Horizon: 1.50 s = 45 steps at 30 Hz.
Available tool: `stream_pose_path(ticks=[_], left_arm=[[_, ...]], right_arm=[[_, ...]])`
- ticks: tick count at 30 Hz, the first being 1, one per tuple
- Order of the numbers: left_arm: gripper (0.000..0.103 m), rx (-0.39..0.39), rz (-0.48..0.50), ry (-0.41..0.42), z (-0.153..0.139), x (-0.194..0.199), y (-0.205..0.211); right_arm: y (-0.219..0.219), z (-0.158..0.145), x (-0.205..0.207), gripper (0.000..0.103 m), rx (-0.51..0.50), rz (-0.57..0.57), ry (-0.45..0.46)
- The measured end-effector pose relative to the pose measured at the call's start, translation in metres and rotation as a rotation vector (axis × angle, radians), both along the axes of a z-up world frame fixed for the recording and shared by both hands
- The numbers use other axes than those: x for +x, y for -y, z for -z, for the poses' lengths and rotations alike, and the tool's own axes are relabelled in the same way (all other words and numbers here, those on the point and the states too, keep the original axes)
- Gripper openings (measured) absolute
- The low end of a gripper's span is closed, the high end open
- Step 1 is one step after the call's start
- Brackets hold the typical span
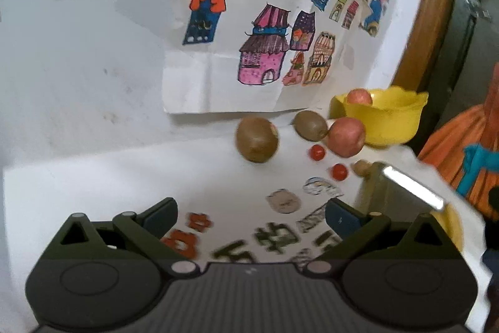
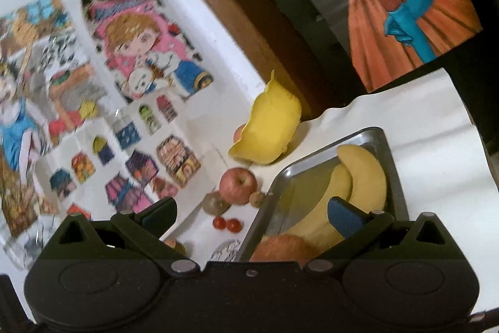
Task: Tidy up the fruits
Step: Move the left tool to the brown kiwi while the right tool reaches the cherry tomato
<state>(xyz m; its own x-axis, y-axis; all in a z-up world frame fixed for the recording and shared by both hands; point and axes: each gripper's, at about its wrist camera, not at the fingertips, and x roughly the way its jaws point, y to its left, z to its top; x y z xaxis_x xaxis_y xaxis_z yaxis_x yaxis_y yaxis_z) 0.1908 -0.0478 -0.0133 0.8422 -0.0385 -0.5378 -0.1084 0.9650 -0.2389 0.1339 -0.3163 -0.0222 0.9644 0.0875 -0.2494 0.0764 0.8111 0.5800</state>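
Both tools are hanging empty over the white-covered bench [image 1: 93, 177]: the left hand-held gripper [image 1: 251, 216] is standing with its jaws spread wide and nothing between them, and the right hand-held gripper [image 2: 251, 216] is likewise gaping, poised above the near end of the metal tray [image 2: 388, 152]. The loose fruit is lying between the tray and the yellow bowl [image 1: 389, 120]: two fuzzy brown kiwis [image 1: 257, 139], oval and apt to roll, a smooth red apple [image 1: 346, 138] just beside the bowl, and two glossy cherry tomatoes [image 1: 317, 152], small and slippery. Another apple is sitting inside the bowl. In the tray two curved, waxy bananas [image 2: 361, 177] are resting, with an orange-toned fruit at the near end. The nearest kiwi looks the likeliest next pick; closing across its short axis, low and gently, should be keeping it from squirting out or bruising.
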Motion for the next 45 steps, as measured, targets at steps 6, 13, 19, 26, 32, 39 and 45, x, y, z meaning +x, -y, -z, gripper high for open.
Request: stream_pose_path(ticks=[6, 13, 19, 26, 32, 39, 45], left_arm=[[0.103, 0.124, 0.075, -0.017, -0.002, 0.004, -0.023], [0.103, 0.191, 0.125, 0.002, -0.005, 0.019, -0.048], [0.103, 0.236, 0.157, 0.016, -0.007, 0.037, -0.052], [0.103, 0.268, 0.182, 0.01, -0.002, 0.067, -0.043], [0.103, 0.298, 0.209, 0.004, 0.006, 0.095, -0.03], [0.103, 0.305, 0.243, -0.012, 0.013, 0.114, -0.016], [0.103, 0.32, 0.277, 0.003, 0.014, 0.118, -0.007]], right_arm=[[-0.027, -0.016, 0.005, 0.102, -0.17, -0.118, -0.035], [-0.061, -0.036, 0.031, 0.102, -0.393, -0.313, -0.081], [-0.078, -0.042, 0.076, 0.102, -0.588, -0.406, -0.137], [-0.082, -0.023, 0.134, 0.102, -0.687, -0.477, -0.206], [-0.082, -0.013, 0.172, 0.095, -0.672, -0.582, -0.222], [-0.084, -0.012, 0.201, 0.095, -0.664, -0.69, -0.308], [-0.075, -0.007, 0.226, 0.096, -0.71, -0.703, -0.361]])
